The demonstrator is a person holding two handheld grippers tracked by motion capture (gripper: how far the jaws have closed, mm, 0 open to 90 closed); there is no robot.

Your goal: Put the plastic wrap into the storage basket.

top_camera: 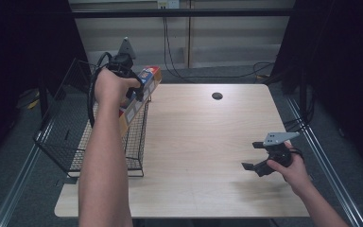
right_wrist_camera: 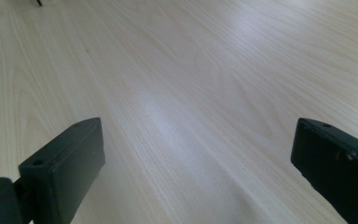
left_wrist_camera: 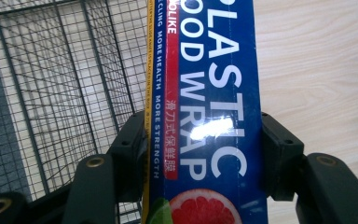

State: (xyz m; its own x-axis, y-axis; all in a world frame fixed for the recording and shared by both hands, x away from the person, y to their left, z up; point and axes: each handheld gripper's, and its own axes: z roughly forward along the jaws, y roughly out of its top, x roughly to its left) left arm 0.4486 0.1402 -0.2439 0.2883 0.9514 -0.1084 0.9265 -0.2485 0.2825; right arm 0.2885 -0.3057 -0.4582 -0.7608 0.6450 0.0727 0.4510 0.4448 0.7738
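- Left gripper (top_camera: pixel 137 90) sits at the upper left of the high view, its jaws clamped on the two sides of a long blue plastic wrap box (top_camera: pixel 139 94).
- In the left gripper view that box (left_wrist_camera: pixel 209 107) runs up the middle of the frame between the two black jaws, white lettering along it and a grapefruit picture at the bottom.
- Box hangs tilted above the right wall of a black wire basket (top_camera: pixel 64 142) at the left edge of the table (top_camera: pixel 203 142).
- Right gripper (top_camera: pixel 255 166) sits at the lower right, jaws spread wide with nothing between them, low over the bare wood (right_wrist_camera: pixel 191 84).
- Small dark hole (top_camera: pixel 217 96) lies in the tabletop at upper centre.
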